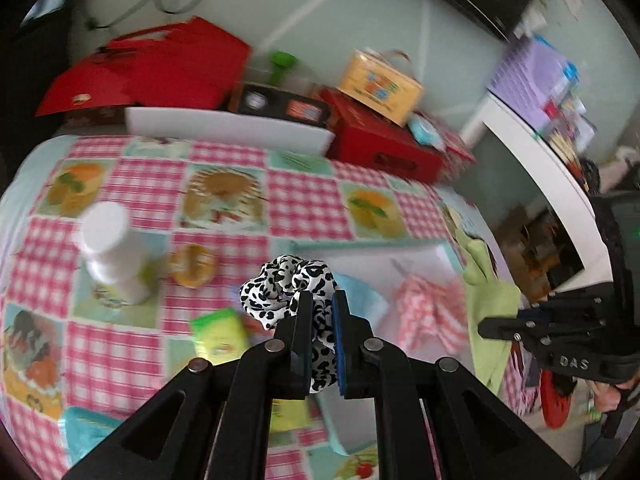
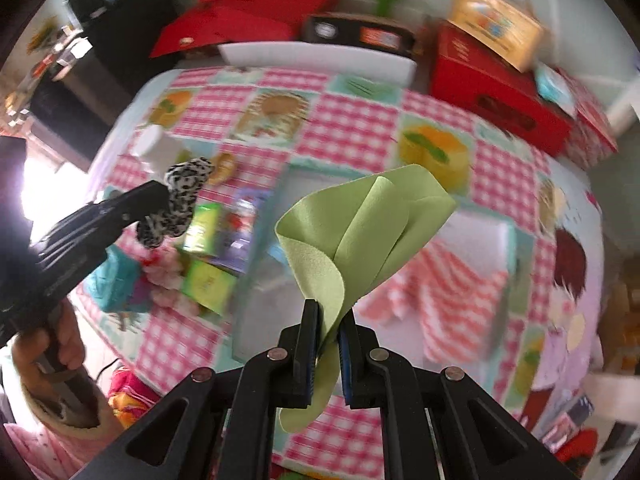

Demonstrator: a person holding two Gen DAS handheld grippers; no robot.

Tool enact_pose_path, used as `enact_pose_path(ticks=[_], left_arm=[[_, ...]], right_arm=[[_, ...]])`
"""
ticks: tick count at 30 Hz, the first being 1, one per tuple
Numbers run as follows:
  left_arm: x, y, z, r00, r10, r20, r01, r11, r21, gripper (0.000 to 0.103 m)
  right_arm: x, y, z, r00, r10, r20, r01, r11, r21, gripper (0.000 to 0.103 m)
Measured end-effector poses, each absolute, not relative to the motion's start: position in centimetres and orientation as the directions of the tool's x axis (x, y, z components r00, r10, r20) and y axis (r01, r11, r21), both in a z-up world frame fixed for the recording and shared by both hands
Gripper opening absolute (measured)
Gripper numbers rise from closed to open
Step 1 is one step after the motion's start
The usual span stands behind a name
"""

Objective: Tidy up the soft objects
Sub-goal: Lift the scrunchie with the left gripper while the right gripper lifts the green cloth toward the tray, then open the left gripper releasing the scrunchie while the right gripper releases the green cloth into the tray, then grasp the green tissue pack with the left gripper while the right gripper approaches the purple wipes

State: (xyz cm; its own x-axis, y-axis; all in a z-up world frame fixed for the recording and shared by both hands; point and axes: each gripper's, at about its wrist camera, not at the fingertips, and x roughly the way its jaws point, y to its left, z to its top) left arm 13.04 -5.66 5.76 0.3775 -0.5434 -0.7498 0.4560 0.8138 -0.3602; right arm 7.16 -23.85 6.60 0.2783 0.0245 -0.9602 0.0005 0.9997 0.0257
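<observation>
In the left wrist view, my left gripper point(image 1: 322, 300) is shut on a black-and-white spotted scrunchie point(image 1: 276, 286), held above the checked tablecloth. My right gripper point(image 2: 330, 312) is shut on a folded light green cloth point(image 2: 360, 232), which fans out above its fingers and hangs below them. Each gripper shows in the other's view: the left gripper point(image 2: 154, 198) with the scrunchie point(image 2: 184, 188) at the left, the right gripper point(image 1: 500, 326) with the green cloth point(image 1: 486, 288) at the right. A pink-and-white checked cloth point(image 2: 452, 292) lies in a shallow pale tray point(image 2: 260, 288) under both grippers.
A white bottle point(image 1: 108, 252) stands left on the table. Green packets point(image 1: 220, 336) and a teal item point(image 2: 112, 280) lie near the tray. A long white dish point(image 1: 228, 128), red boxes point(image 1: 384, 148) and a yellow carton point(image 1: 380, 84) line the far edge. A hand point(image 2: 48, 344) grips the left tool.
</observation>
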Motion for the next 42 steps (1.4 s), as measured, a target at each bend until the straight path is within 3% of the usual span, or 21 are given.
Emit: enact_pose_path(ticks=[8, 11, 12, 13, 18, 23, 24, 25, 27, 29, 32, 42], left_arm=[[11.6, -12.0, 1.7, 0.195, -0.530, -0.825, 0.568, 0.747, -0.346, 0.010], [11.6, -13.0, 0.2, 0.159, -0.477, -0.864, 0.566, 0.762, -0.316, 0.027], [11.8, -12.9, 0.0, 0.155, -0.469, -0.869, 0.560, 0.767, -0.314, 0.037], [11.9, -12.8, -0.1, 0.156, -0.466, -0.871, 0.551, 0.773, -0.314, 0.046], [12.6, -11.1, 0.0, 0.181, -0.473, -0.862, 0.495, 0.801, -0.336, 0.052], [13.4, -10.4, -0.5, 0.186, -0.450, -0.874, 0.459, 0.826, -0.328, 0.061], [13.5, -10.3, -0.4, 0.191, -0.448, -0.874, 0.455, 0.829, -0.326, 0.066], [13.5, -10.2, -0.4, 0.198, -0.445, -0.873, 0.451, 0.832, -0.322, 0.072], [13.8, -9.9, -0.4, 0.219, -0.437, -0.872, 0.440, 0.842, -0.312, 0.080], [14.1, -9.4, -0.5, 0.247, -0.424, -0.871, 0.420, 0.857, -0.298, 0.087], [14.5, -8.7, -0.7, 0.297, -0.377, -0.877, 0.382, 0.889, -0.253, 0.093], [15.6, -6.1, -0.6, 0.356, -0.319, -0.878, 0.301, 0.929, -0.215, 0.093]], right_arm=[[5.2, -28.9, 2.8, 0.193, -0.019, -0.981, 0.161, 0.987, 0.013, 0.011], [5.2, -29.9, 1.9, 0.187, -0.013, -0.982, 0.207, 0.978, 0.027, 0.013], [5.2, -30.1, 1.8, 0.186, -0.011, -0.983, 0.215, 0.976, 0.030, 0.013], [5.2, -30.3, 1.7, 0.184, -0.010, -0.983, 0.222, 0.974, 0.032, 0.016], [5.3, -30.3, 1.4, 0.190, -0.027, -0.981, 0.225, 0.974, 0.017, 0.038], [5.6, -29.8, 1.0, 0.180, -0.045, -0.983, 0.206, 0.979, -0.007, 0.041], [5.6, -29.6, 0.9, 0.178, -0.048, -0.983, 0.203, 0.979, -0.011, 0.049], [5.6, -29.5, 0.9, 0.175, -0.051, -0.983, 0.197, 0.980, -0.016, 0.063], [5.6, -29.0, 0.8, 0.177, -0.071, -0.982, 0.181, 0.983, -0.038, 0.079], [5.6, -28.4, 0.6, 0.174, -0.079, -0.982, 0.152, 0.987, -0.053, 0.084], [5.7, -27.5, 0.3, 0.176, -0.090, -0.980, 0.118, 0.991, -0.070, 0.103], [6.3, -26.5, 0.0, 0.170, -0.068, -0.983, 0.084, 0.995, -0.055, 0.103]])
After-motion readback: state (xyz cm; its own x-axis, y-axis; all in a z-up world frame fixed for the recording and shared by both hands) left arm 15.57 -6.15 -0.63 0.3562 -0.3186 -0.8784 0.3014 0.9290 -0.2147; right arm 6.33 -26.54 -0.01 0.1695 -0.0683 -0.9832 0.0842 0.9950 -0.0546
